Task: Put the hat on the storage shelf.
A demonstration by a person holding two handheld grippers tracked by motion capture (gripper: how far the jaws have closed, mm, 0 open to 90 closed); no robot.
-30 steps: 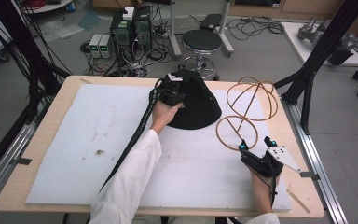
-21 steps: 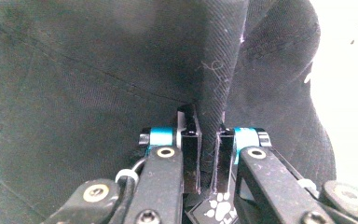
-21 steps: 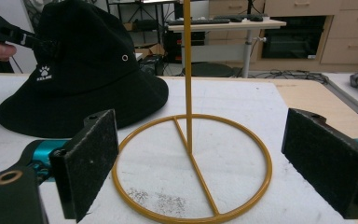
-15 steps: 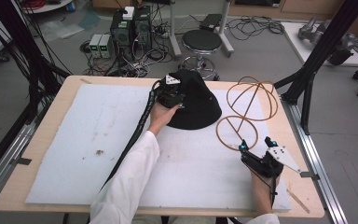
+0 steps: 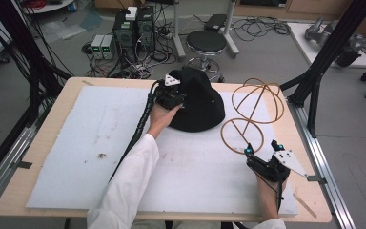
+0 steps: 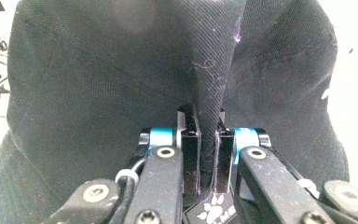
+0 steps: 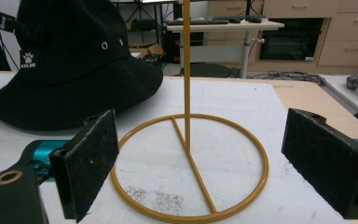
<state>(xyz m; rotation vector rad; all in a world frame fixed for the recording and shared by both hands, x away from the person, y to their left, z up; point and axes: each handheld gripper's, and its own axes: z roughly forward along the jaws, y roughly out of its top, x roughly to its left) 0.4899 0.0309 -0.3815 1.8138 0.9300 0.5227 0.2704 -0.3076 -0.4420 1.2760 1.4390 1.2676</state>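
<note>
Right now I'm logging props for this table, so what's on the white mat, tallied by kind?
Black bucket hat: 1
Gold wire hat stand: 1
Hand-held grippers: 2, the left gripper pinching a fold of the hat, the right gripper open in front of the stand's ring base
Total: 4

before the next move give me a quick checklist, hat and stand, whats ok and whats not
1. Left gripper shut on a fold of the black hat: ok.
2. Hat off the white mat: not ok, its brim rests on it.
3. Gold wire stand upright, ring base flat on the mat: ok.
4. Right gripper open, facing the stand's base ring: ok.
5. Right gripper steadying the stand: not ok, its jaws touch nothing.
6. Depth of the left grip in the fabric: cannot tell.
</note>
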